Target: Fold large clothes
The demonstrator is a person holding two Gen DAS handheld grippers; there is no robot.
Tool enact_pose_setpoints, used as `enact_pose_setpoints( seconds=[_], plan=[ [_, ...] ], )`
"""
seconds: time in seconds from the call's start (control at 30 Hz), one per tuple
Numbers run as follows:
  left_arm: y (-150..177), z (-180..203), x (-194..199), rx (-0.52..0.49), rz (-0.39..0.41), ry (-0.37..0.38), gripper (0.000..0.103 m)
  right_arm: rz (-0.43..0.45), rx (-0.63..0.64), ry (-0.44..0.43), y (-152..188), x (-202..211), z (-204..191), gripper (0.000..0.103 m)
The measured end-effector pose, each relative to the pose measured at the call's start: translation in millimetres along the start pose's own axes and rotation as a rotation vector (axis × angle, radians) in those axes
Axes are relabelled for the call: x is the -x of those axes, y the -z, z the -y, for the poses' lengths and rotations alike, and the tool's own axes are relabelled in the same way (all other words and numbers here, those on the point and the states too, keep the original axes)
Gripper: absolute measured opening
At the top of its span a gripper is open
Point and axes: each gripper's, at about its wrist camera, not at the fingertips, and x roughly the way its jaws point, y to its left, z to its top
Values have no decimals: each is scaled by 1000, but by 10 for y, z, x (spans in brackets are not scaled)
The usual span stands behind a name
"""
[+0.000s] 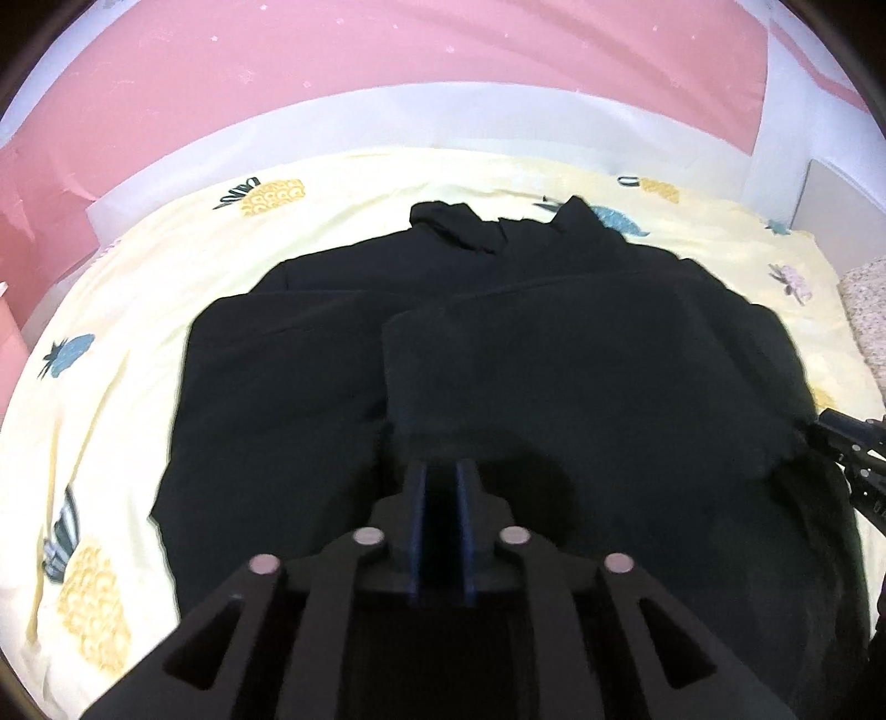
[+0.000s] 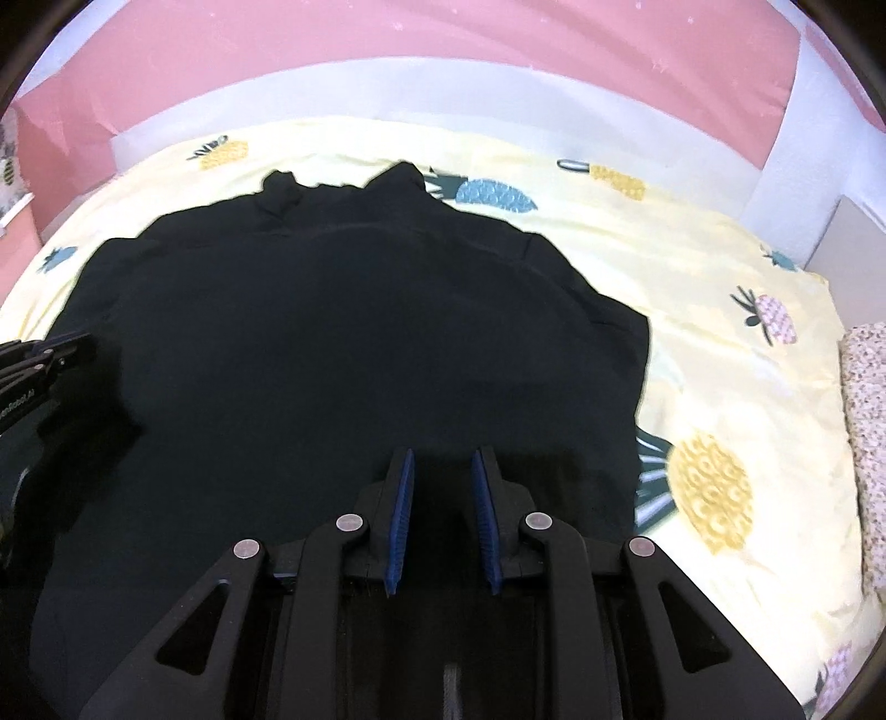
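A large black garment (image 1: 554,360) lies spread on the bed, collar end far from me, with one panel folded over its middle. My left gripper (image 1: 441,471) hovers over its near part, blue pads a narrow gap apart, nothing clearly pinched; its shadow falls on the cloth. In the right wrist view the same garment (image 2: 332,332) fills the centre. My right gripper (image 2: 443,459) stands above the garment's near right part with its pads apart and only dark cloth below them. Each gripper shows at the other view's edge: the right gripper (image 1: 853,459) and the left gripper (image 2: 44,360).
A pale yellow sheet (image 1: 138,288) with pineapple prints covers the bed, also seen as sheet (image 2: 720,332). A white rail (image 1: 443,116) and a pink wall (image 1: 387,50) stand behind. A speckled cloth (image 2: 864,399) lies at the right edge.
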Motion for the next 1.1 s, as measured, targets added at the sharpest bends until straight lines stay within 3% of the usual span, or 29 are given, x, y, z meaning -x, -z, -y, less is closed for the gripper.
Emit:
enact_pose_setpoints(
  seconds=[0.27,0.4,0.53,0.7,1.1],
  plan=[
    [469,-78,692,36,8,9,27,49,-27,-22,343,679,-73,23],
    [684,-91,970,50,6,10,29,68,-52,-36,583,995,-94,33],
    [901,-75,1256,45,12,21,37,72,-64,-60,840,1230,-132,35],
    [1117,-62,1531,43,17,37,41,63,-88,-86,1115,1447,-151,45],
    [1562,-53,1989,66,15,34,43,54,-113,-120,1670,1828,-209,45]
  ],
)
